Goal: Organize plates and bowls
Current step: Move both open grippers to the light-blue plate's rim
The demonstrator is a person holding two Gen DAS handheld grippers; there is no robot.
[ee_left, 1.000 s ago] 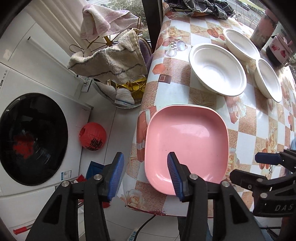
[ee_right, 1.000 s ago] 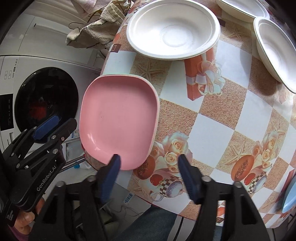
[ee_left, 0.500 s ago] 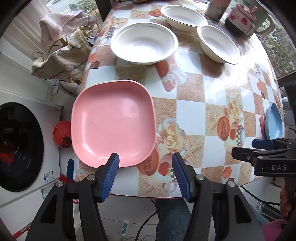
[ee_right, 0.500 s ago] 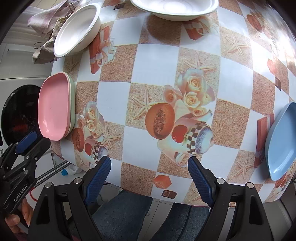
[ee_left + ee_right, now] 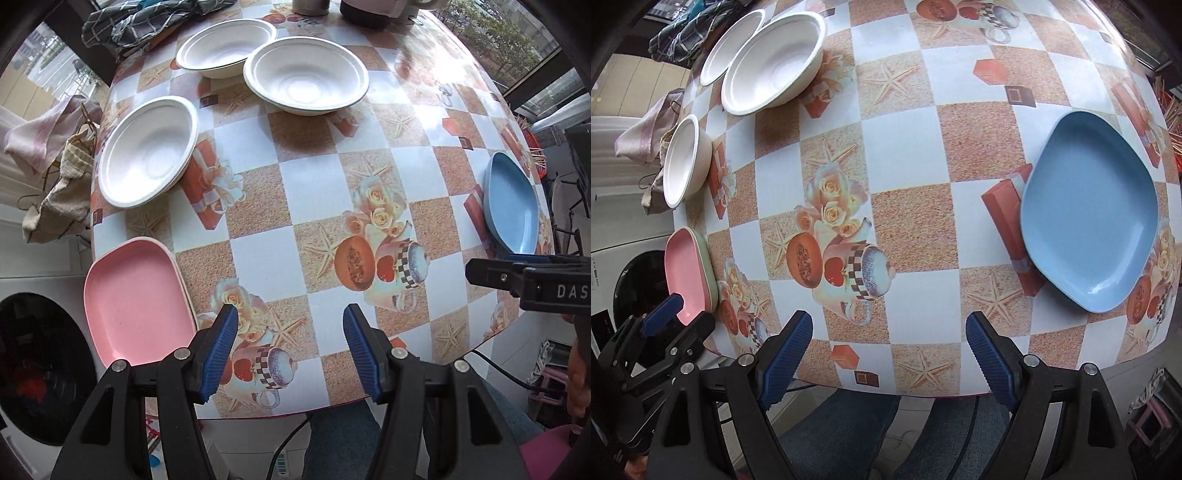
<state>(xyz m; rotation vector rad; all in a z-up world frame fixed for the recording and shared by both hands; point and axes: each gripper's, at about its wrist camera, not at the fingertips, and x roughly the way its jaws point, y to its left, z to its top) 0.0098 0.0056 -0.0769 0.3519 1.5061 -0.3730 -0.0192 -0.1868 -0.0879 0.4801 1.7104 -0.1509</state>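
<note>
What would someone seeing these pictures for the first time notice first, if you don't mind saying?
Probably the busy checked tablecloth with printed roses, melons and starfish, covering the whole table. Against it stand out the square pink plastic plate at the near left edge, the square blue plastic plate at the right edge, and three round white bowls grouped at the far left.

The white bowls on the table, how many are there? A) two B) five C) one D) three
D: three white bowls show in the left wrist view, one near the left edge, one further back and one beside that one, all apart from the pink plate and the blue plate.
</note>
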